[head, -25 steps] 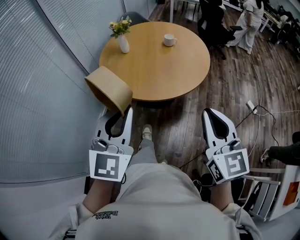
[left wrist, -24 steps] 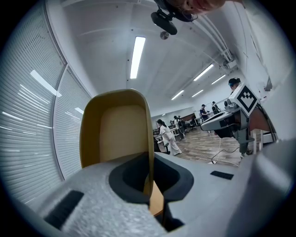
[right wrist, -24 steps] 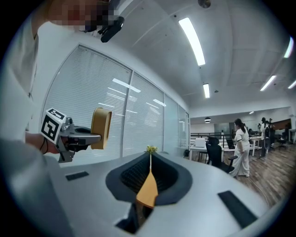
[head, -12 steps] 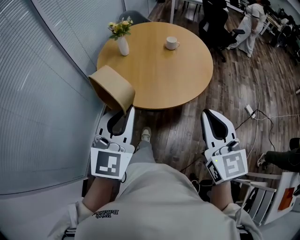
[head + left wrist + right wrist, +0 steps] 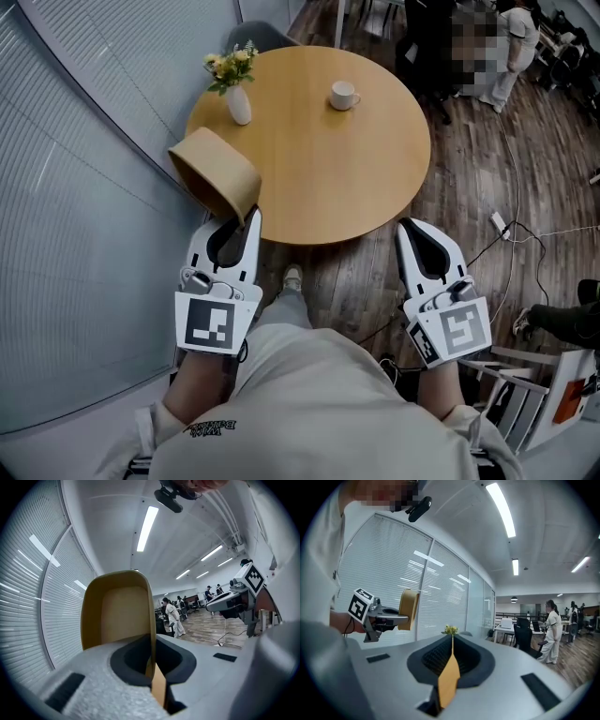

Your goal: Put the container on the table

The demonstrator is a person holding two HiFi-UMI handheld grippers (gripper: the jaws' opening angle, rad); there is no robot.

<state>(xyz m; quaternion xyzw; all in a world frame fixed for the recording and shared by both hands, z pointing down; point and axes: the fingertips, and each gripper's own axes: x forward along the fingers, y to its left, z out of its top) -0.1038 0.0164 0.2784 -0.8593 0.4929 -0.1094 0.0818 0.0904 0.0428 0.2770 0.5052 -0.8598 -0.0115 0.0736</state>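
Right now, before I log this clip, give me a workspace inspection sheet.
Surface: round wooden table, light top.
Job's things: container, tilted, held at the table's left edge, not set down.
Clutter: vase of flowers and white cup on the table.
Grippers: left gripper shut on the container's wall; right gripper shut, empty.
Cables: cables on the floor at right.
Surroundings: slatted glass wall left; person standing far off.
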